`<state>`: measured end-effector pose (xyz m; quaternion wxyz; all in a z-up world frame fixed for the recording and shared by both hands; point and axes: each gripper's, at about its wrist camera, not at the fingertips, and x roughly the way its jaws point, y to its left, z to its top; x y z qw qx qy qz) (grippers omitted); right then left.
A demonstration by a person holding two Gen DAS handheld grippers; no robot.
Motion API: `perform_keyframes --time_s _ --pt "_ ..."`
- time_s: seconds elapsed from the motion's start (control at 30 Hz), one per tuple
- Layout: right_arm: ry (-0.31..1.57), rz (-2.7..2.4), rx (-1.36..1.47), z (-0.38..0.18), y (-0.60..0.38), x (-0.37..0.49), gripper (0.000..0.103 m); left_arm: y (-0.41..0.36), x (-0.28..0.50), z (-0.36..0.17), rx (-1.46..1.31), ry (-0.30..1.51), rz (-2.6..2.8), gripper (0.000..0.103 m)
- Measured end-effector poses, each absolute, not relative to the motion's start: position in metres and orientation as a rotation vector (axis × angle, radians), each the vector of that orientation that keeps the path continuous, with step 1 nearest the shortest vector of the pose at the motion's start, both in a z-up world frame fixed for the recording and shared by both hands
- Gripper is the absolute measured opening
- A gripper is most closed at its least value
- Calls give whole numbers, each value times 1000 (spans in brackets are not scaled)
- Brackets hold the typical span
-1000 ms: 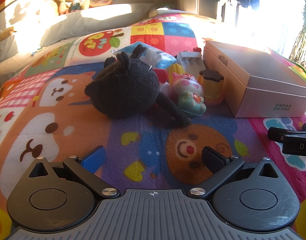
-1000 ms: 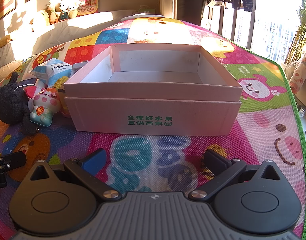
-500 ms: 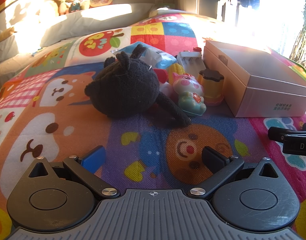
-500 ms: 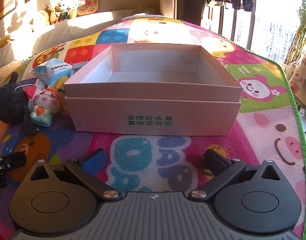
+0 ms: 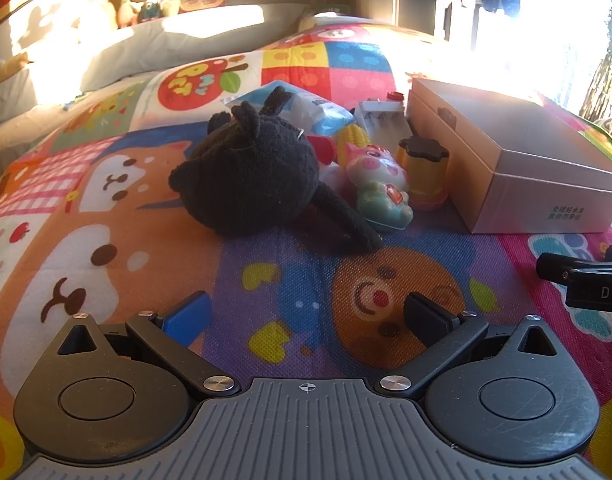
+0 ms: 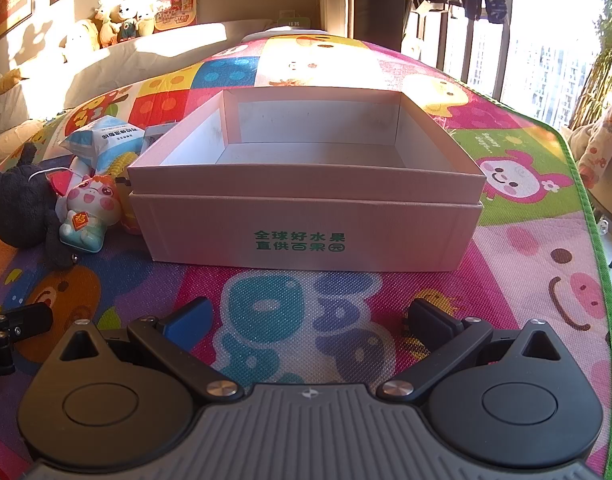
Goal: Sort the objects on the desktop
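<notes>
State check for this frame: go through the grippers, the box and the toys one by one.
left gripper: open, holding nothing
right gripper: open, holding nothing
cardboard box: lidless, nothing inside
black plush toy: lying on mat
pig figurine: lying tilted
yellow jar: upright, lid on

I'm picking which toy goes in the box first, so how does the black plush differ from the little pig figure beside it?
The black plush is bigger, dark and fuzzy; the pig figure is small, glossy and pastel pink and teal. The plush slumps on its side with a limp limb stretched across the play mat; the pig lies tilted on its back, face up. Both lie left of the open box, untouched, with both tongs open.
</notes>
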<state>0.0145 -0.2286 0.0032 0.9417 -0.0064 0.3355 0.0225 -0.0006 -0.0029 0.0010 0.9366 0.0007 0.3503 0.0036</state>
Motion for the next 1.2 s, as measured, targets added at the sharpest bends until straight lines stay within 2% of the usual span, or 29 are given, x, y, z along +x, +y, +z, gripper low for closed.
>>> perform_keyframes --time_s 0.3,0.5,0.77,0.87,0.9,0.93,1.0,1.03,1.2 --pt "690 46 -12 3 -226 14 103 3 3 0 8 736 0 103" --pt "771 46 -19 11 -226 19 103 7 3 2 1 731 -18 103" --pt "824 103 -29 19 -216 20 103 45 18 18 36 714 80 103" --pt "699 211 -76 39 -186 3 103 65 18 23 27 690 118 103" --pt "637 241 -127 46 -171 -4 99 73 16 26 16 675 136 103" --pt "567 270 -195 53 -154 -12 86 82 14 29 -4 659 158 103" --pt "485 314 -298 60 -122 -19 69 101 9 35 -60 631 199 103" --pt "466 330 -324 63 -109 -17 66 111 5 38 -92 620 212 103" --pt "471 287 -371 53 -62 20 66 137 -15 45 -187 586 211 103"
